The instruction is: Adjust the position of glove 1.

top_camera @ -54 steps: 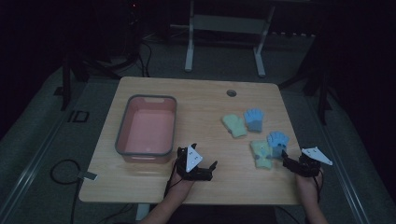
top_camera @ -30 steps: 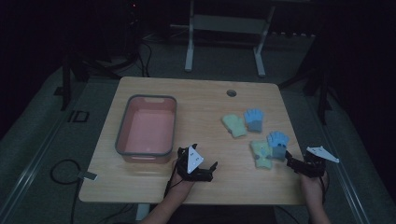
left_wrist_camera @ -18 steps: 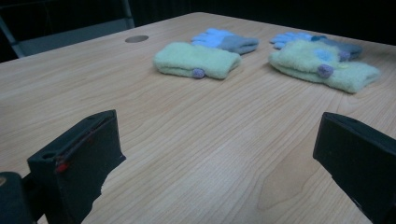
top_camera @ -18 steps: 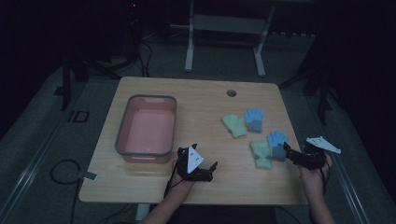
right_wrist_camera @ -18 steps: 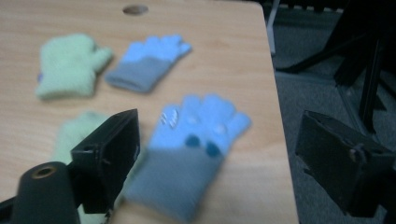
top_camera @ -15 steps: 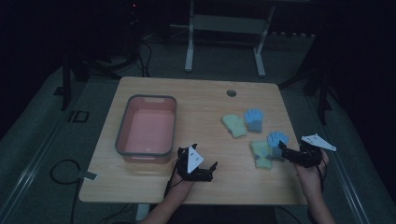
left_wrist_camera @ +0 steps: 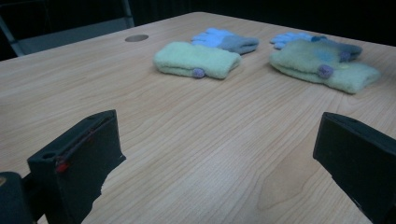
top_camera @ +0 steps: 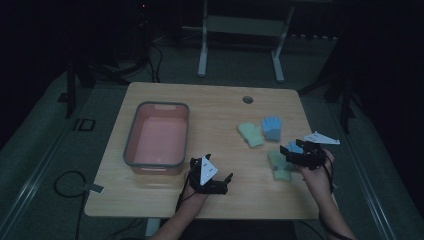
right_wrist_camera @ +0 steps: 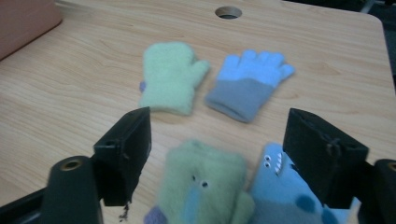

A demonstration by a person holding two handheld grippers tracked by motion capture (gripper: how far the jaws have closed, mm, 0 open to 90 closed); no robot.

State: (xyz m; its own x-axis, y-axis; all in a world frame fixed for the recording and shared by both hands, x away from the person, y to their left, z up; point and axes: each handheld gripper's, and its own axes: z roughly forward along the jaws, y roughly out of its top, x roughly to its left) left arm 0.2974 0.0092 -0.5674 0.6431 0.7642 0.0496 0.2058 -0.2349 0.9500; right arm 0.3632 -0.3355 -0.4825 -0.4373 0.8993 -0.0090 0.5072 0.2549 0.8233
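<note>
My right gripper point(right_wrist_camera: 215, 142) over 2 monster mittens, jaws apart, gripping nothing.
Its jaws have just been closing a little; green mitten point(right_wrist_camera: 198, 189) and blue mitten point(right_wrist_camera: 285, 191) lie between them on the table point(right_wrist_camera: 70, 93). My left gripper point(left_wrist_camera: 219, 158) rests wide open, empty, near the tub point(top_camera: 156, 135).

Wooden table point(top_camera: 220, 107) with round hole point(top_camera: 247, 99), bearing pink tub point(top_camera: 156, 136) at left, four gloves at right: green mitten point(top_camera: 250, 134), blue glove point(top_camera: 272, 128), green monster glove point(top_camera: 280, 167), blue monster glove point(right_wrist_camera: 285, 196).

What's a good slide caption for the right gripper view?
Open right gripper hovering above a green mitten and a blue glove.
</note>
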